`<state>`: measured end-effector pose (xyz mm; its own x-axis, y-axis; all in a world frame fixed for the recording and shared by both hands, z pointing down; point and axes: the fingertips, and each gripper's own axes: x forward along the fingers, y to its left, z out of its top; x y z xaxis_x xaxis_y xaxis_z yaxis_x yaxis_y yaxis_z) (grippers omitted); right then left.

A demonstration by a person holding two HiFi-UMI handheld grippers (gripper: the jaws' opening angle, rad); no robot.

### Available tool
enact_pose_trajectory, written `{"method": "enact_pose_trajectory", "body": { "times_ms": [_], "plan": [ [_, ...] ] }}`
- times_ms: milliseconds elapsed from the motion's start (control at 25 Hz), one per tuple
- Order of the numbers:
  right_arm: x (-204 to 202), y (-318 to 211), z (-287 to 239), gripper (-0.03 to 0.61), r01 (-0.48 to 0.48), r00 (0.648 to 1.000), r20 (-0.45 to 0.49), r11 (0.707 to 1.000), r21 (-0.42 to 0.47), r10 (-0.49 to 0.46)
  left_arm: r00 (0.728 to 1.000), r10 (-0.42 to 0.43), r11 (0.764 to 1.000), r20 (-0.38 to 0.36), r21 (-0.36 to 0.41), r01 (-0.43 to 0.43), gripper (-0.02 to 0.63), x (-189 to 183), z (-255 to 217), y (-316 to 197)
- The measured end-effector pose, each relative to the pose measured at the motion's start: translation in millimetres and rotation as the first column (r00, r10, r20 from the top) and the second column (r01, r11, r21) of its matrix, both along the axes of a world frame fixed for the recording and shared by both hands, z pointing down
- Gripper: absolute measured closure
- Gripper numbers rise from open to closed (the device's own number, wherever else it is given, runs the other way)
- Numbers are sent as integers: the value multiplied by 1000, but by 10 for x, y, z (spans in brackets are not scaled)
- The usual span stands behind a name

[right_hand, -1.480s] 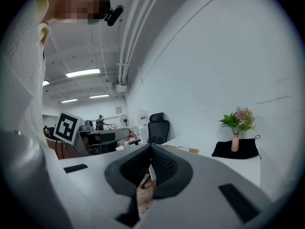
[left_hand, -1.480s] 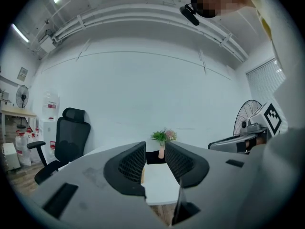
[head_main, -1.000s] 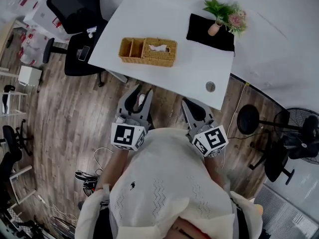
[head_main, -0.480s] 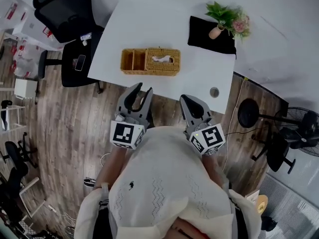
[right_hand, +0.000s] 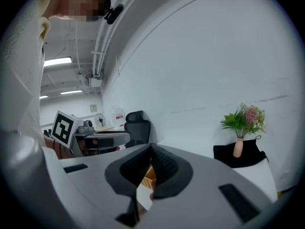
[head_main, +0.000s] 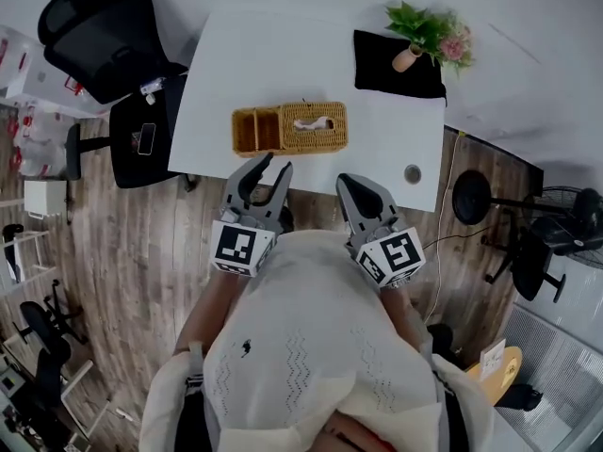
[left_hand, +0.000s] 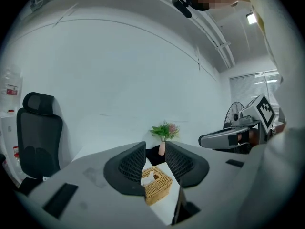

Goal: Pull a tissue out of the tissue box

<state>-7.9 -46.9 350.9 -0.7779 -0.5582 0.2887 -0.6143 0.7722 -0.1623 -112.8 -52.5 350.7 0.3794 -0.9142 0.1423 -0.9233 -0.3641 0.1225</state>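
A woven wicker tissue box lies on the white table, joined to an open wicker compartment on its left. A white tissue pokes out of its top slot. Both grippers hover short of the table's near edge, apart from the box. My left gripper is open and empty; along its jaws I see the box and tissue. My right gripper is shut with nothing in it, its tips meeting.
A black cloth with a small vase of flowers sits at the table's far right. A round disc lies near the front right corner. A black office chair stands left; a fan stands right.
The person has stepped closer to the table. Both grippers have moved forward toward its near edge and the tissue box; their jaws look unchanged.
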Motion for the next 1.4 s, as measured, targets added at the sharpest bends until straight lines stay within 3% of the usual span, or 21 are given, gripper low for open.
{"method": "enact_pose_trajectory", "body": {
  "times_ms": [400,760,960,1120,1400],
  "plan": [
    [-174,-212,65,577,-108,994,-19,994,6,108,987,163,986,14,-48,-162,483,-80,261,-334],
    [-130,-284,106,577,-215,976,12,976,-44,216,949,311,945,52,-122,-303,483,14,611,-542],
    [-53,-234,142,577,-266,963,-56,964,-30,264,927,368,920,69,-172,-352,483,58,824,-586],
    [35,-202,206,577,-294,955,-54,954,-66,290,908,407,901,96,-207,-382,483,145,995,-648],
    [67,-175,269,577,-309,950,-72,946,-95,303,856,487,862,175,-254,-439,483,275,1271,-745]
  ]
}}
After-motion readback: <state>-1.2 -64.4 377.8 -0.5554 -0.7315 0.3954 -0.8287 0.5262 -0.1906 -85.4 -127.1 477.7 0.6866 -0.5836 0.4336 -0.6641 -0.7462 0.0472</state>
